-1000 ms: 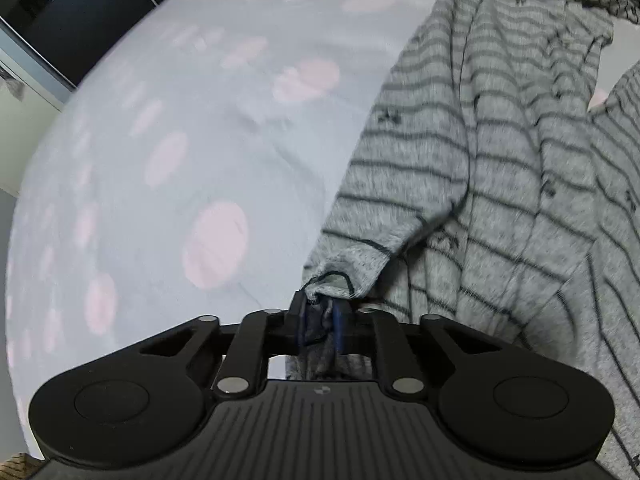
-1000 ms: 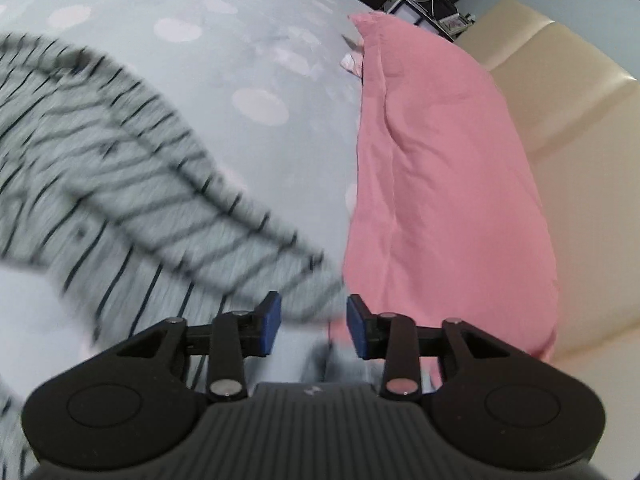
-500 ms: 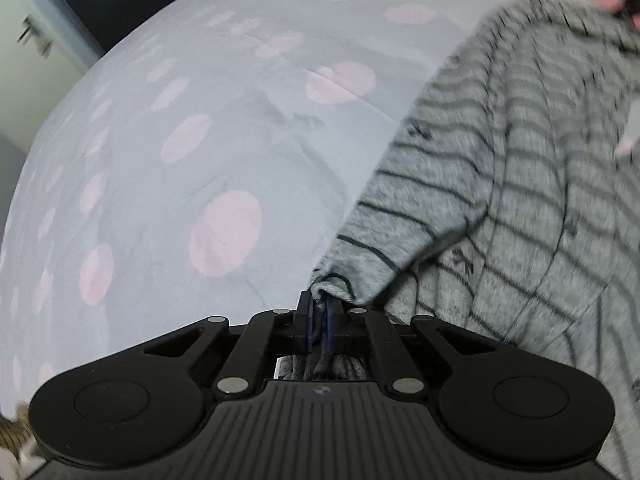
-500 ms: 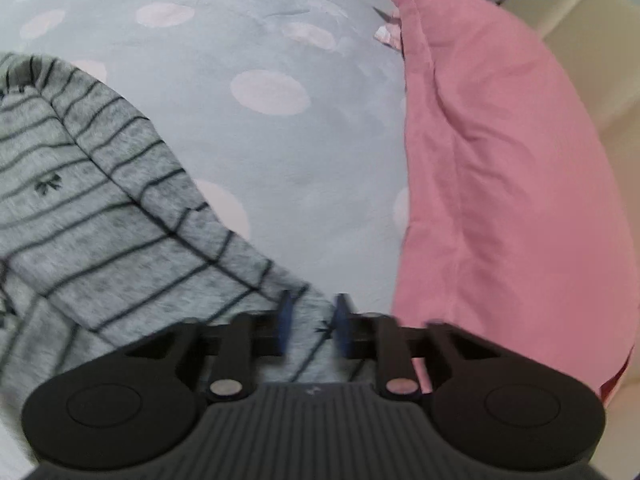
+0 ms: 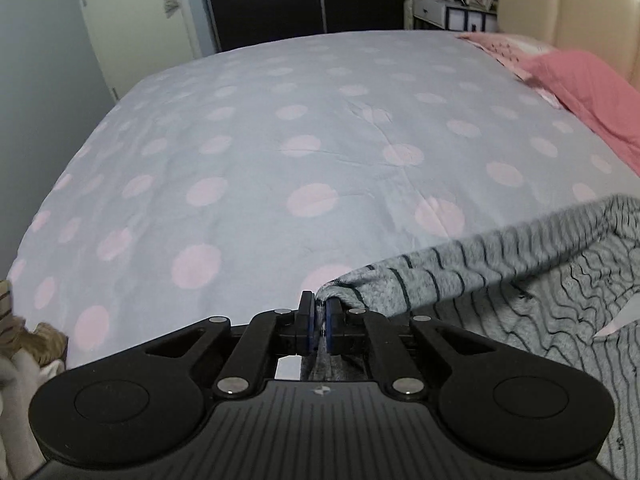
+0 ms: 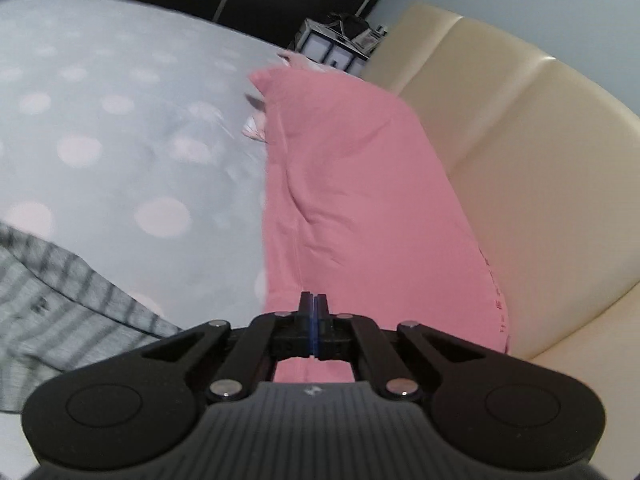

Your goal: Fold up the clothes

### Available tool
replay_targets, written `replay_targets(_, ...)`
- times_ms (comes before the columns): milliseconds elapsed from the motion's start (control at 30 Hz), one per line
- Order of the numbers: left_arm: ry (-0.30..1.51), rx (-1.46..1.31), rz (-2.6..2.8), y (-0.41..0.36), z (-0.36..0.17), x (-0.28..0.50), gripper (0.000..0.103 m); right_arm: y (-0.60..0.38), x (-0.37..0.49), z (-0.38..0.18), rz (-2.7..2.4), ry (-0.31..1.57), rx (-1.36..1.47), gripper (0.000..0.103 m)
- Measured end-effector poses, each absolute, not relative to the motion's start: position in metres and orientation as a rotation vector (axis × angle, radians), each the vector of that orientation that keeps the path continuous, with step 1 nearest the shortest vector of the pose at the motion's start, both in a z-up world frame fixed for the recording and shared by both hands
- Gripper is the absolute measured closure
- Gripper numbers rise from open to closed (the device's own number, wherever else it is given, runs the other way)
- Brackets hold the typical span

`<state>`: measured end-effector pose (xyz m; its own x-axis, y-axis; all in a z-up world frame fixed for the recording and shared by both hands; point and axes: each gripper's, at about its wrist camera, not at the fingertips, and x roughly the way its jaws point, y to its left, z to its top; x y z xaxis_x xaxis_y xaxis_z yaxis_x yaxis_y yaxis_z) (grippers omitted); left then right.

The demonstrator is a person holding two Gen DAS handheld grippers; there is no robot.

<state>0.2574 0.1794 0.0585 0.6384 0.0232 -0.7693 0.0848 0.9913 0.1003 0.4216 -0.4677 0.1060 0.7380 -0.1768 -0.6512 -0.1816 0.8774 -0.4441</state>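
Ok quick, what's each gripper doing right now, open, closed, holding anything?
Left gripper: closed on a cuff of the grey striped knit garment.
Right gripper: closed, pads together; no fabric visible between them.

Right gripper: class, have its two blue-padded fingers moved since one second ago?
Yes. The right gripper was open then; its blue-padded fingers have closed together, seen against its fixed black body, above the pink pillow.

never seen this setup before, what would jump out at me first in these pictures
The big bedspread with pink dots fills the left wrist view. At the bottom the left gripper pinches a corner of a grey striped top that trails off to the right. In the right wrist view, a pink pillow leans against the cream headboard.
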Motion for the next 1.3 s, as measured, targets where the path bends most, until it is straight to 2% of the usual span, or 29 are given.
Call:
replay_targets(67, 0.871, 0.128, -0.035, 0.180, 0.060, 0.251, 0.100, -0.465, 0.414, 0.103, 0.041, 0.778, -0.536, 0.098)
replay_targets(233, 0.848, 0.135, -0.031, 0.178, 0.049, 0.256, 0.100, -0.452, 0.398, 0.060, 0.176, 0.838, -0.689, 0.096)
replay_targets(267, 0.844, 0.139, -0.030, 0.176, 0.046, 0.257, 0.100, -0.447, 0.398, 0.049, 0.200, 0.844, -0.729, 0.093)
replay_targets(367, 0.833, 0.150, -0.028, 0.172, 0.038, 0.256, 0.100, -0.438, 0.409, 0.025, 0.260, 0.859, -0.783, 0.068)
replay_targets(567, 0.846, 0.164, -0.020, 0.175, 0.028, 0.261, 0.100, -0.428, 0.447, -0.015, 0.345, 0.888, -0.852, 0.066)
replay_targets(633, 0.847, 0.163, -0.015, 0.175, 0.026, 0.265, 0.100, -0.430, 0.460, -0.024, 0.381, 0.890, -0.838, 0.061)
replay_targets(700, 0.850, 0.176, -0.009, 0.174, 0.022, 0.269, 0.100, -0.429, 0.469, -0.030, 0.416, 0.904, -0.835, 0.044)
replay_targets(767, 0.853, 0.186, -0.004, 0.173, 0.018, 0.274, 0.100, -0.431, 0.479, -0.039, 0.430, 0.923, -0.815, 0.041)
replay_targets(833, 0.855, 0.187, 0.003, 0.173, 0.015, 0.277, 0.100, -0.436, 0.489, -0.041, 0.421, 0.952, -0.729, 0.043)
replay_targets(867, 0.855, 0.183, 0.008, 0.174, 0.015, 0.278, 0.100, -0.438, 0.494, -0.043, 0.416, 0.966, -0.685, 0.053)
replay_targets(900, 0.855, 0.178, 0.012, 0.174, 0.014, 0.279, 0.100, -0.441, 0.496, -0.042, 0.430, 0.991, -0.631, 0.077)
replay_targets(967, 0.848, 0.155, 0.017, 0.177, 0.017, 0.278, 0.100, -0.436, 0.489, -0.041, 0.448, 0.988, -0.639, 0.093)
replay_targets(1133, 0.788, 0.059, 0.040, 0.186, 0.040, 0.269, 0.100, -0.429, 0.467, -0.014, 0.345, 0.875, -0.638, 0.095)
replay_targets(1300, 0.725, -0.014, 0.054, 0.196, 0.066, 0.243, 0.101, -0.435, 0.446, 0.052, 0.195, 0.690, -0.605, 0.096)
